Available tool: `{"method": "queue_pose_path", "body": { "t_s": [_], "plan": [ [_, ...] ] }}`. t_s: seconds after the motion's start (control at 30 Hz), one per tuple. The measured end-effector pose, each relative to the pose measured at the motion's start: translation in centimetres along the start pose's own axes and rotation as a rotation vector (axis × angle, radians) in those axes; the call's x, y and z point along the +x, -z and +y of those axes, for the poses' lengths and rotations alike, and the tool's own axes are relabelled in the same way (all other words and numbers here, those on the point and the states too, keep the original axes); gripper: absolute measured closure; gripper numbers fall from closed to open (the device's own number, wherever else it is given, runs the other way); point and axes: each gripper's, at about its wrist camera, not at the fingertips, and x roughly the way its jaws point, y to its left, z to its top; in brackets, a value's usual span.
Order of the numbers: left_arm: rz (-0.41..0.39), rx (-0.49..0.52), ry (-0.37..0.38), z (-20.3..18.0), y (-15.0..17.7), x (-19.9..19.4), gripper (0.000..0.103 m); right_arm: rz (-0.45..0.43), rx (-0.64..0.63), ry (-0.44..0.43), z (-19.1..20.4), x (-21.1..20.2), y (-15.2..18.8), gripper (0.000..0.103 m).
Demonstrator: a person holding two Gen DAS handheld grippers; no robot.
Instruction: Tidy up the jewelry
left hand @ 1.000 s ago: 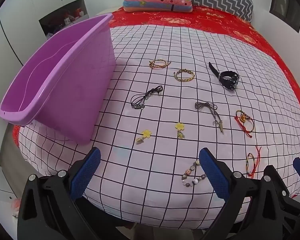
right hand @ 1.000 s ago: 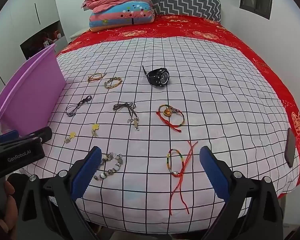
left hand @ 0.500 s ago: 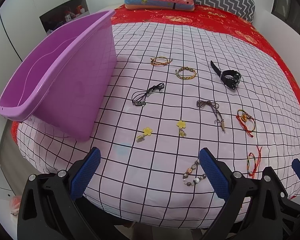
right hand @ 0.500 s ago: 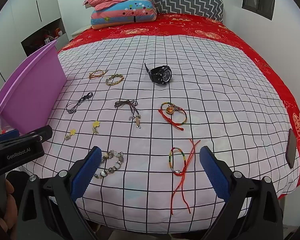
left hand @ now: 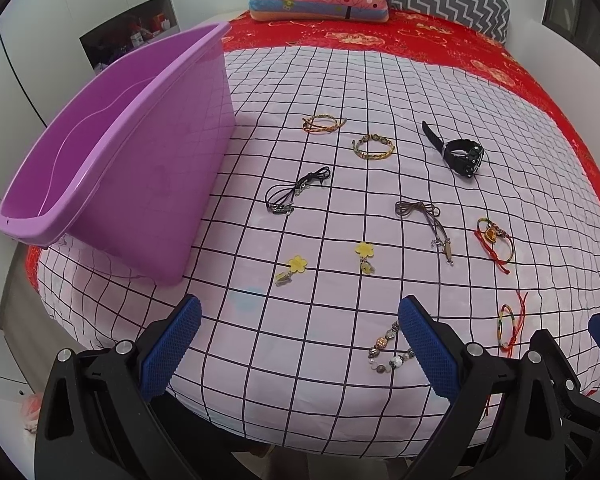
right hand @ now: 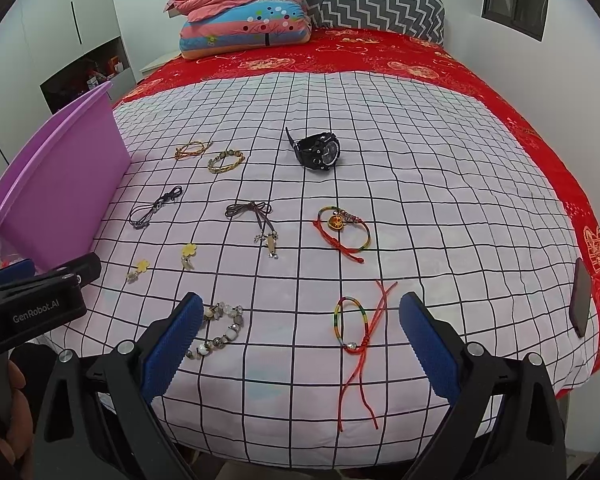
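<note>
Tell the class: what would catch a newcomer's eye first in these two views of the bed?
Likely the big purple tub, standing on the checked sheet at the bed's left edge, with loose jewelry laid out in rows to its right. Among the pieces, the black watch farthest back stands out, as does the red-corded bracelet lying nearest, between the open right gripper's fingers.

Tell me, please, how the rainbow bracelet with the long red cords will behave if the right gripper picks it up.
The rainbow bracelet is thin cord lying flat on the checked sheet, so it will probably sag limply. Its long red tails trail toward the bed's edge and would likely dangle or snag. It looks light, and the open right gripper may need to pinch the knot.
</note>
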Motion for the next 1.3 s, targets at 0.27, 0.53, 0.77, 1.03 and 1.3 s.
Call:
{"method": "queue_pose_path", "body": {
  "t_s": [0.27, 0.53, 0.77, 1.03, 1.3],
  "plan": [
    [-0.01, 0.005, -0.005, 0.03, 0.0, -0.25, 0.006, -0.005, 0.006, 0.001, -0.15, -0.14, -0.06, 0.009],
    [-0.014, 0.005, -0.006, 0.06, -0.03, -0.39, 0.006, -0.012, 0.007, 0.004, -0.37, -0.29, -0.11, 0.009],
    [-0.019, 0.008, -0.011, -0.02, -0.11, -0.52, 0.006, -0.012, 0.011, 0.003, -0.45, -0.26, -0.14, 0.009],
    [-0.019, 0.015, -0.015, -0.18, -0.1, -0.57, 0.006, -0.01, 0.017, 0.003, -0.67, -0.1, -0.13, 0.009],
    [-0.02, 0.017, -0.016, -0.25, -0.11, -0.54, 0.006, -0.011, 0.018, 0.005, -0.68, -0.1, -0.14, 0.009]
  ]
}}
